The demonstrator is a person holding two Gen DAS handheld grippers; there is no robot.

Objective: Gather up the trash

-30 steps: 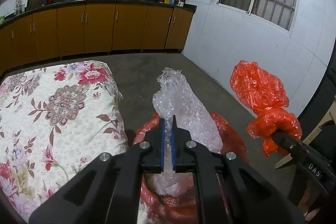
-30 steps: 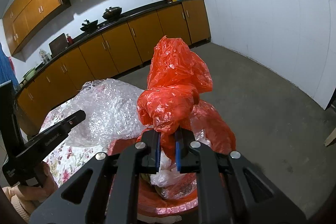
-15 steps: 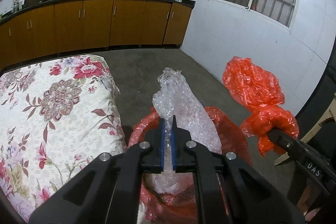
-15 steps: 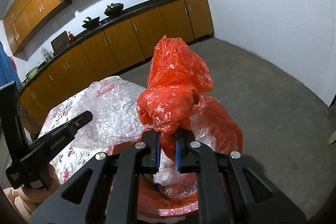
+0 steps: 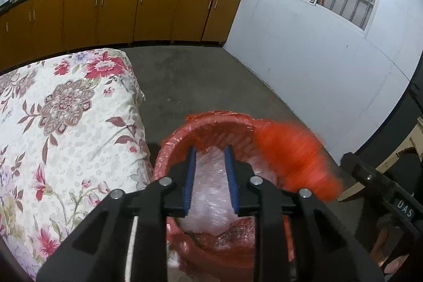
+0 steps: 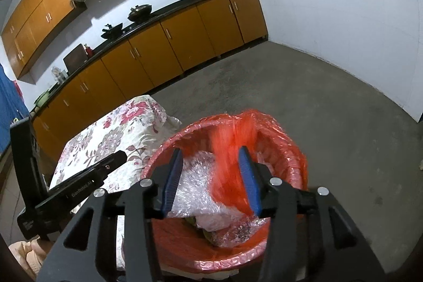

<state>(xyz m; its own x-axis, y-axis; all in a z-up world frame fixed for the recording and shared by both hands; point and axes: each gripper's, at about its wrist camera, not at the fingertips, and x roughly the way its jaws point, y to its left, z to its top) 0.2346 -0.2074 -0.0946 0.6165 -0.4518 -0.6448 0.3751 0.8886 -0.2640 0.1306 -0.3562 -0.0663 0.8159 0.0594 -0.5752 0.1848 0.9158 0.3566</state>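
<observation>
step: trash dropped into bin [image 6: 296, 165] | left gripper [image 5: 210, 176] just opened, wrap [image 5: 208, 192] released; right gripper [image 6: 211, 179] just opened, bag [image 6: 227, 165] falling | advice: jaws to be kept wide; lifted clear

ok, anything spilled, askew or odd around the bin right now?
Nothing spilled that I can see. One oddity: an orange plastic bag is a motion-blurred streak over the lined bin, apparently dropping in. Both claws have just been opening: right claw, left claw. Bubble wrap lies inside the bin.

Dim fisheye (orange blur, perhaps motion)
</observation>
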